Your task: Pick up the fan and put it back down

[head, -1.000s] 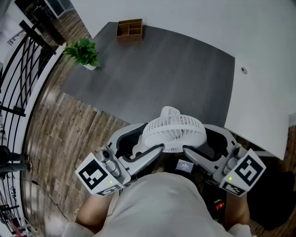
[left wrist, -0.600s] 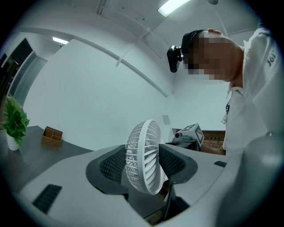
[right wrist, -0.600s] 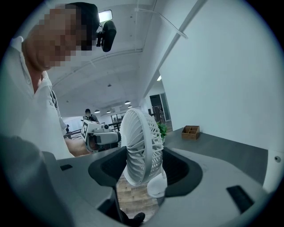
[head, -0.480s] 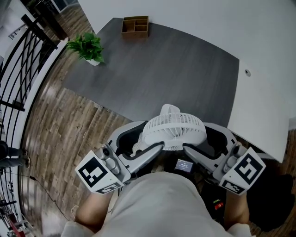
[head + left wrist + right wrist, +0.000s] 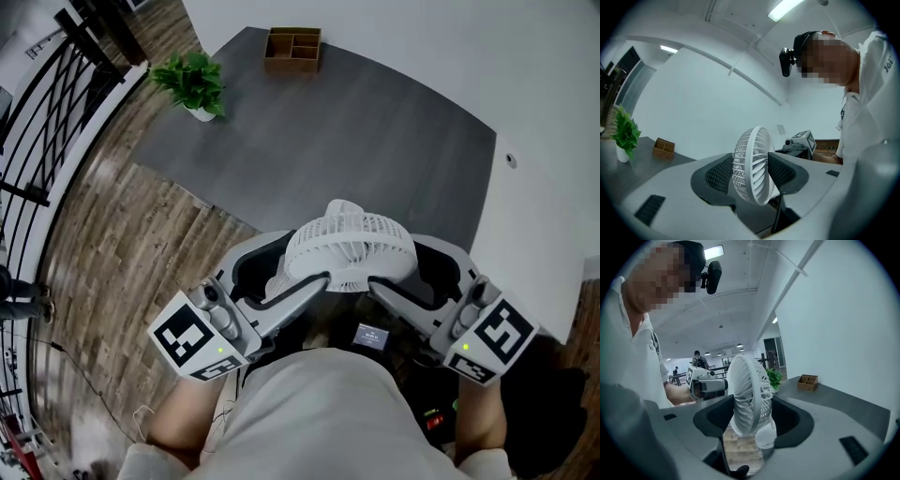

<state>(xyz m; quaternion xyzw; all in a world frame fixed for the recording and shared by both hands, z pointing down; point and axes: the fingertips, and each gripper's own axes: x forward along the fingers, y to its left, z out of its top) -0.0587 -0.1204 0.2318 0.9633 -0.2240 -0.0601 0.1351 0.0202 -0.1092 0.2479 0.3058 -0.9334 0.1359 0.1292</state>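
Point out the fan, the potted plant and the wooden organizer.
fan (image 5: 349,248): head view, centre of its white grille.
potted plant (image 5: 192,80): head view, on its green leaves.
wooden organizer (image 5: 292,47): head view, on its divided compartments.

Potted plant (image 5: 192,82), wooden organiser box (image 5: 292,49), dark table (image 5: 375,150)

floor: wood planks (image 5: 122,253) | furniture: dark grey table (image 5: 356,141) against white wall (image 5: 422,37), white tabletop (image 5: 534,244) adjoining at right | on grey table: potted plant (image 5: 195,84) at left corner, wooden compartment box (image 5: 292,49) at far edge | left side: black railing (image 5: 37,103) | light: ceiling strip lamp (image 5: 785,8) lit
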